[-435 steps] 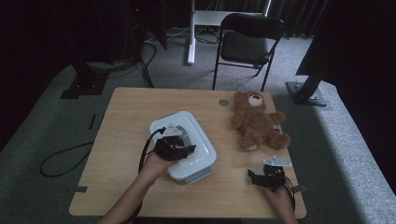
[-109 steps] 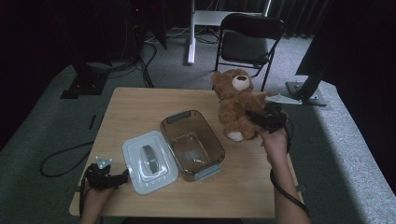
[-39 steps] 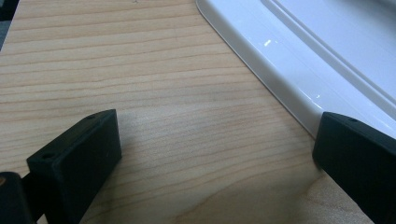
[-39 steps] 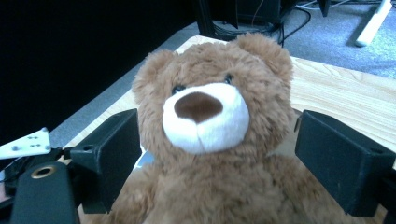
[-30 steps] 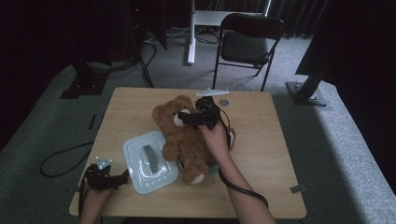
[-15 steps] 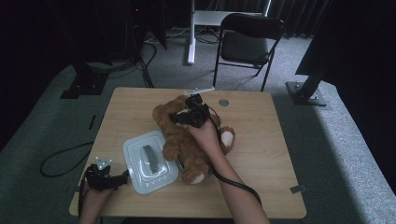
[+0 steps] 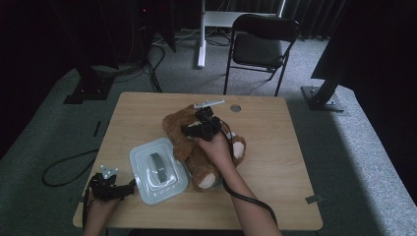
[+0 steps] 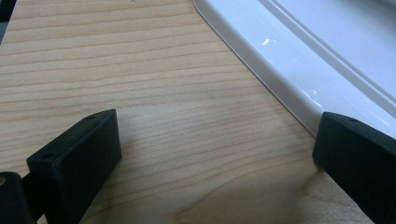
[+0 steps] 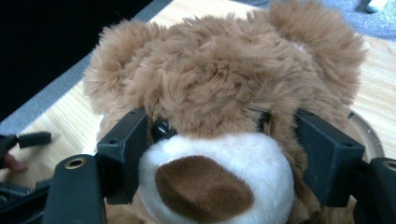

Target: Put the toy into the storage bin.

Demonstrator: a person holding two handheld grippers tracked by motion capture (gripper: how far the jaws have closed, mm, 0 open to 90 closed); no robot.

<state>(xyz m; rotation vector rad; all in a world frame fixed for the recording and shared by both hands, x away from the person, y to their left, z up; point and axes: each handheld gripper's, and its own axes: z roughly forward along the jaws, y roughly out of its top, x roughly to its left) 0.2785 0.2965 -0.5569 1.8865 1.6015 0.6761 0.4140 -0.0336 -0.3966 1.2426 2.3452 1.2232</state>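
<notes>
A brown teddy bear (image 7: 193,153) lies on the table's middle, over a clear container whose rim (image 9: 368,134) peeks out beside its head. My right gripper (image 7: 190,131) holds the bear's face (image 9: 219,79), one jaw pressed against the fur at each eye; the jaws have just been closing on the head. The white lid (image 7: 157,167) lies flat to the bear's left. My left gripper (image 7: 112,187) rests on the wood at the lid's corner, open, with bare table between its jaws (image 8: 210,140) and the lid's edge (image 8: 299,79) by one jaw.
The wooden table (image 7: 275,147) has free room on its right half and far left. A small round disc (image 7: 235,107) sits near the far edge. A black chair (image 7: 263,46) stands behind the table, and a cable (image 7: 64,167) loops on the floor at left.
The right gripper has sunk a little and shifted left on the bear's head. Several seconds back it carried the bear from the table's right side onto the container. The left gripper has stayed put.
</notes>
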